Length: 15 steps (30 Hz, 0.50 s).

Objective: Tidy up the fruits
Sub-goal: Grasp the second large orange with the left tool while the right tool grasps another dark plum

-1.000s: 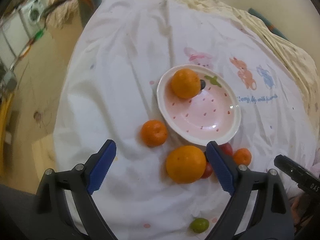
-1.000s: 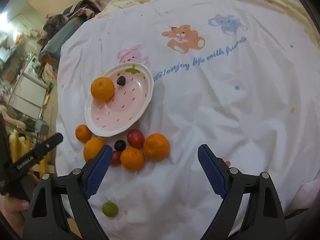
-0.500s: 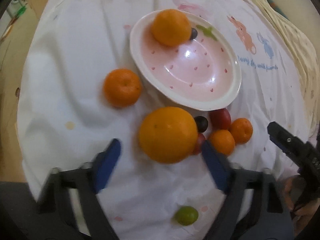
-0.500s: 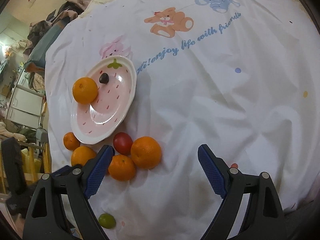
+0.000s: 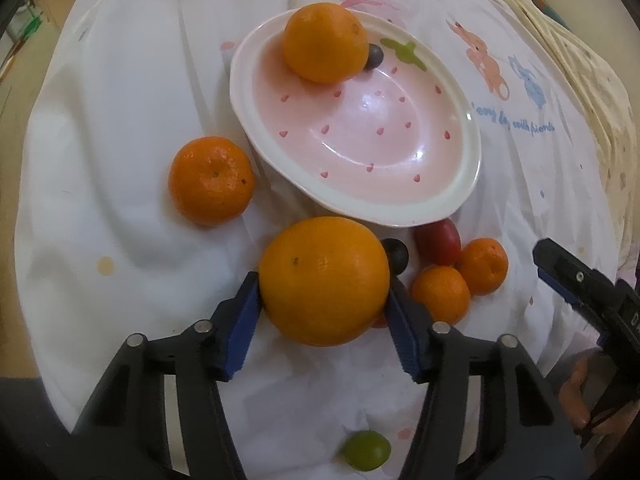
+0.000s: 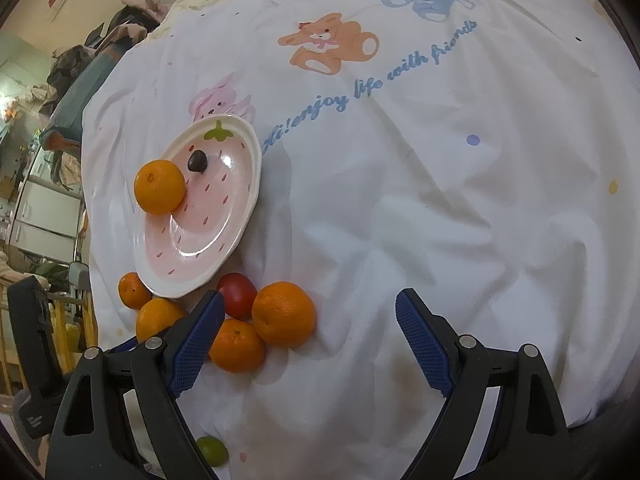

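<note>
Your left gripper (image 5: 324, 304) has dropped in and closed since a second ago: both blue pads now touch the sides of the big orange (image 5: 324, 280), which was sitting loose between wide-apart fingers then. The orange rests on the white sheet (image 5: 120, 80), just beside the near rim of the strawberry plate (image 5: 464, 196).

Your right gripper (image 6: 308, 344) stays released, fingers spread wide over bare sheet, holding nothing. It has shifted a bit; the plate now sits further left in its view than a second ago.

Plate contents unchanged: one orange (image 5: 325, 42) at the far rim, a dark grape (image 5: 375, 56) touching it.

Tight spots around your grasp:
- Dark grape (image 5: 396, 255) touching the big orange's right side, just off your right pad.
- Red tomato (image 5: 437, 240) and two small mandarins (image 5: 440, 294) (image 5: 482, 266) clustered just right of that.
- A red fruit is partly hidden behind your right pad; can't tell what it is.

Open room: a lone mandarin (image 5: 211, 181) sits apart on the left, bare sheet around it. Green grape (image 5: 366, 455) lies near the sheet's front edge, between your fingers' arms. Right gripper's view shows wide bare sheet to the right of the fruit cluster.
</note>
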{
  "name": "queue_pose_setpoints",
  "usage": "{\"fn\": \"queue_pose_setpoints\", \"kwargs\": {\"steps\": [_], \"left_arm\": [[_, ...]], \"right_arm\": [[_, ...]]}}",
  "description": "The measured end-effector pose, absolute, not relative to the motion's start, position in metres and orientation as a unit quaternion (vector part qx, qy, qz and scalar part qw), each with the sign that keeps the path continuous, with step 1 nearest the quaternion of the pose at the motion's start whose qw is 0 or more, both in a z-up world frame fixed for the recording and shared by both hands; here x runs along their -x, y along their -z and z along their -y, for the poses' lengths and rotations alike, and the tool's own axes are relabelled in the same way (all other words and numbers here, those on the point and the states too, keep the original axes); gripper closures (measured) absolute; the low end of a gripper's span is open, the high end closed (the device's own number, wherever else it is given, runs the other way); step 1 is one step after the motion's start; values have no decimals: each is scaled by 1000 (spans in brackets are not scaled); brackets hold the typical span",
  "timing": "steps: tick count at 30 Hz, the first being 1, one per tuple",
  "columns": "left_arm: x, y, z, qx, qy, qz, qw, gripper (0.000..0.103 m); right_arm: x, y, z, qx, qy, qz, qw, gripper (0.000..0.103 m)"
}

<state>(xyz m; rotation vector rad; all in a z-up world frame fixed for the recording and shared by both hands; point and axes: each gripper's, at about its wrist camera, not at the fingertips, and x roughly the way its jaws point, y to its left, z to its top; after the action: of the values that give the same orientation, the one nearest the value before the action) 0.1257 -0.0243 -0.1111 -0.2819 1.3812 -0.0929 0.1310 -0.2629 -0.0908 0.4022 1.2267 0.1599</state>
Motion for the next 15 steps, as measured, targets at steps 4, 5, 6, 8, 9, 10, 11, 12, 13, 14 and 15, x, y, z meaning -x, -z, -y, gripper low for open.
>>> {"fn": "queue_pose_setpoints", "kwargs": {"steps": [4, 5, 6, 8, 9, 10, 11, 12, 13, 14, 15], "left_arm": [[-119, 100, 24, 114, 33, -629, 768, 49], [-116, 95, 21, 115, 29, -626, 771, 49], [-113, 90, 18, 118, 25, -622, 774, 49], [-109, 78, 10, 122, 13, -607, 785, 49], [-107, 72, 5, 126, 6, -601, 790, 49], [-106, 65, -1, 129, -4, -593, 795, 49], [-105, 62, -5, 132, -11, -587, 798, 49], [-105, 58, -10, 136, -19, -583, 801, 49], [-106, 55, -14, 142, -27, -579, 802, 49], [-106, 53, -19, 149, -32, -576, 803, 49], [-108, 51, -24, 153, -37, -576, 802, 49]], "right_arm": [[-131, 89, 259, -198, -83, -578, 787, 13], [-130, 87, 258, -207, -92, -577, 785, 13], [-130, 85, 256, -210, -99, -576, 784, 14], [-130, 81, 248, -224, -125, -582, 772, 20], [-131, 80, 243, -237, -145, -587, 760, 27], [-133, 80, 239, -245, -158, -591, 752, 32], [-135, 79, 232, -255, -173, -596, 742, 35], [-139, 77, 221, -255, -191, -601, 733, 39], [-141, 75, 215, -249, -195, -603, 733, 44], [-144, 75, 205, -236, -194, -608, 733, 47], [-146, 76, 197, -229, -195, -615, 729, 52]]}}
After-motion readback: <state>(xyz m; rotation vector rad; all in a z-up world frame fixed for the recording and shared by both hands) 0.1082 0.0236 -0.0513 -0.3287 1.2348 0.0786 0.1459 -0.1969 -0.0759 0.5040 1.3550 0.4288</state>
